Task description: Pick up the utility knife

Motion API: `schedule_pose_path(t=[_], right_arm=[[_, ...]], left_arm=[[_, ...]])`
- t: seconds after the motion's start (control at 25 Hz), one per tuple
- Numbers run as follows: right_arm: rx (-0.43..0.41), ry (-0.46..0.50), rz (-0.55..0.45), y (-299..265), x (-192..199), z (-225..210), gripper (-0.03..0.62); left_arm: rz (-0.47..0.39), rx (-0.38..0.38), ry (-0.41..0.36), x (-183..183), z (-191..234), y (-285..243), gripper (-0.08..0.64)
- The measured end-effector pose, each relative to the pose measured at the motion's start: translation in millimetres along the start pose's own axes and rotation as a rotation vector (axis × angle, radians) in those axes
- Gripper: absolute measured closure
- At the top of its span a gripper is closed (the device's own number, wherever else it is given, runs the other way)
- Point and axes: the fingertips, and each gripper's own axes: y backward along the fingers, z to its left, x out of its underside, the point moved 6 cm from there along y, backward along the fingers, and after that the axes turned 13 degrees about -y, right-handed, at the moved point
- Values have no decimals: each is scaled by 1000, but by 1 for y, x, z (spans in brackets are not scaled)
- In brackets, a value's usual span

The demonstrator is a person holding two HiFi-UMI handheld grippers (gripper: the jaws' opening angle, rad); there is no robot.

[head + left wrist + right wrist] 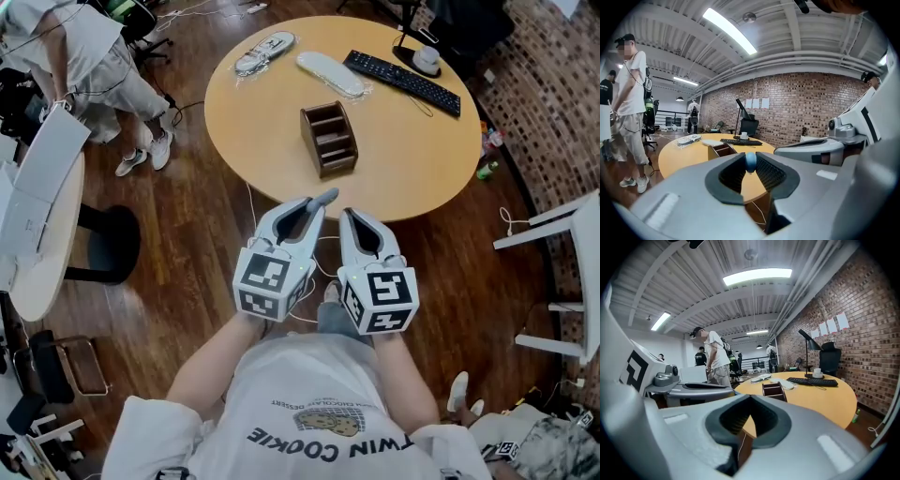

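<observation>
My left gripper [314, 204] is shut on the utility knife [325, 197], whose grey-blue end sticks out past the fingertips. In the left gripper view that rounded end [750, 162] is pinched between the dark pads [771, 174] of the left gripper [750, 157]. My right gripper [349, 214] is held close beside it, its tips together with nothing between them. In the right gripper view the right gripper [750, 397] closes to a point above a bare gap. Both grippers hang in the air in front of the person's chest, short of the round wooden table [281, 141].
On the table stand a brown wooden organizer [329, 139], a black keyboard [401, 82], a white elongated object [330, 73], a wrapped white item [264, 52] and a cup [427, 58]. A person [94, 56] stands at the far left by a white table [37, 216]. White furniture [572, 272] is at the right.
</observation>
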Motion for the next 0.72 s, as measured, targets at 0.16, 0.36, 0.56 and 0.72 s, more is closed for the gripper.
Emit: schedule_pose_path(t=[0.16,0.36,0.56,0.72], right_arm=[[14,-6,-18,17,10,22,594],[35,-3,-24,43,25,52,594],[50,1,-27,73,39,77,594],[65,2,-36,97,51,91,594]], left_arm=[[-15,0,7,2,-6,30,487],[-34,3,21,9,-19,69,486],[-33,17,46,16,-37,106,486],[-24,14,56,20,-51,129,486]])
